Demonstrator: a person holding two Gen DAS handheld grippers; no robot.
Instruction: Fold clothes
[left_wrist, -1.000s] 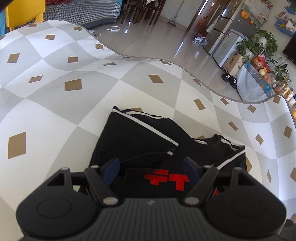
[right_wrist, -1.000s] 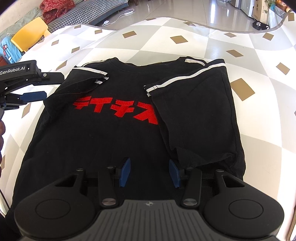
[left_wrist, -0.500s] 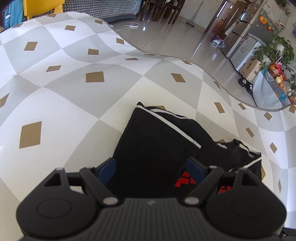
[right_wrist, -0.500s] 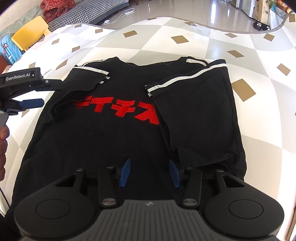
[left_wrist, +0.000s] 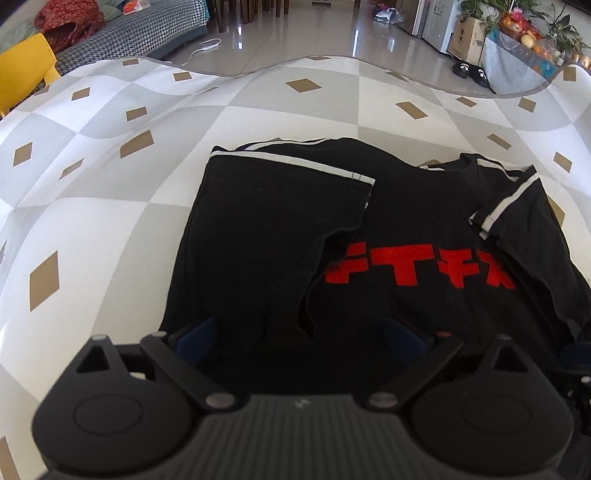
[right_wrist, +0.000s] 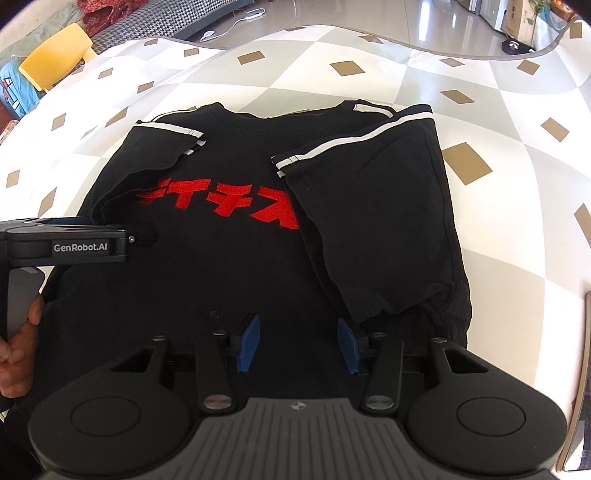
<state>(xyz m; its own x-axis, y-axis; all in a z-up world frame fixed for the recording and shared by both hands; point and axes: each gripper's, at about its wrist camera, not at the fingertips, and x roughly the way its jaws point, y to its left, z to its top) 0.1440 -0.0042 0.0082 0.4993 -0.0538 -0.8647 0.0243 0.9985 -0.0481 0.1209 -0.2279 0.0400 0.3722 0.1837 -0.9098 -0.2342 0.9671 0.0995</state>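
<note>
A black T-shirt (left_wrist: 406, 221) (right_wrist: 221, 277) with red characters and white-striped sleeves lies flat on the checked tablecloth. Both sleeves are folded inward over its chest. My left gripper (left_wrist: 299, 332) hovers over the shirt's left side below the folded sleeve. Its jaws are opening wide and the pads press on nothing. In the right wrist view its black housing (right_wrist: 85, 245) shows at the left edge, held by a hand (right_wrist: 18, 350). My right gripper (right_wrist: 298, 343) hangs half open above the shirt's lower middle, with only flat cloth under it.
The tablecloth (right_wrist: 517, 229) extends left, right and beyond the shirt to the table's curved far edge (left_wrist: 369, 62). A yellow chair (right_wrist: 55, 55) and a sofa (left_wrist: 129, 33) stand past it on the left, with slippers (left_wrist: 471, 72) and plants on the floor to the right.
The left gripper swung from the left sleeve toward the shirt's lower left and sank closer, its jaws spreading wider. The sleeve stays folded on the chest. The right gripper kept still.
</note>
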